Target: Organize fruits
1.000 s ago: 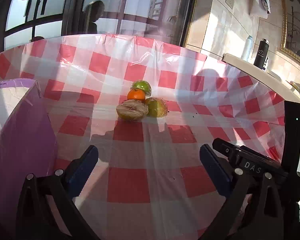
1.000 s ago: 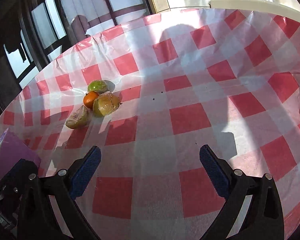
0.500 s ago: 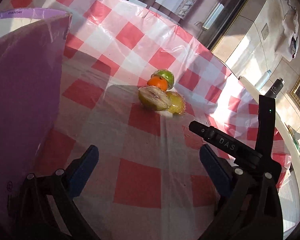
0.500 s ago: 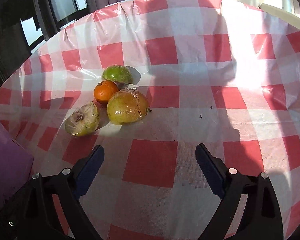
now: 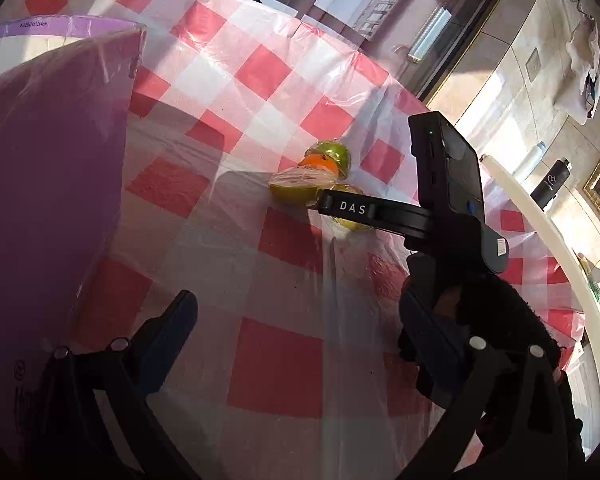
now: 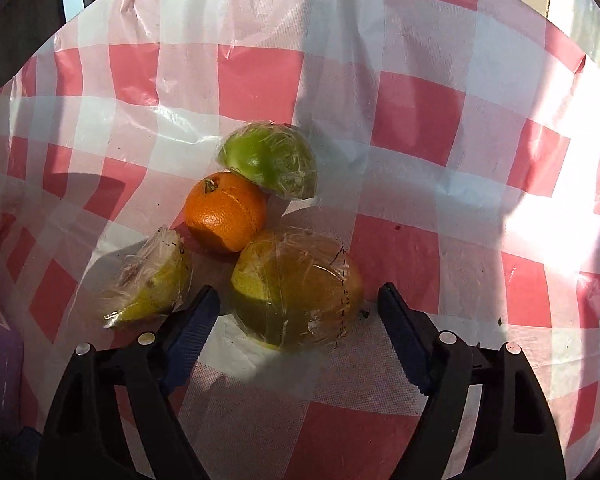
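We're lining up the right gripper [image 6: 298, 312] on the big wrapped fruit [image 6: 296, 290]; its fingers are standing wide apart, nothing clamped. To do it well, we're judging: push further forward so the pads reach the widest part, then close gently, since the wrap looks slippery.

Left to right in the right wrist view: wedge [image 6: 150, 280] at 9 o'clock just outside the left finger [image 6: 190, 326], orange [image 6: 225, 211] at 11, green half [image 6: 272, 159] at 12, big fruit only partly between the tips.

Left gripper [image 5: 298, 328] is hanging spread and empty beside the purple bin [image 5: 48, 184], fruit well ahead at 12.
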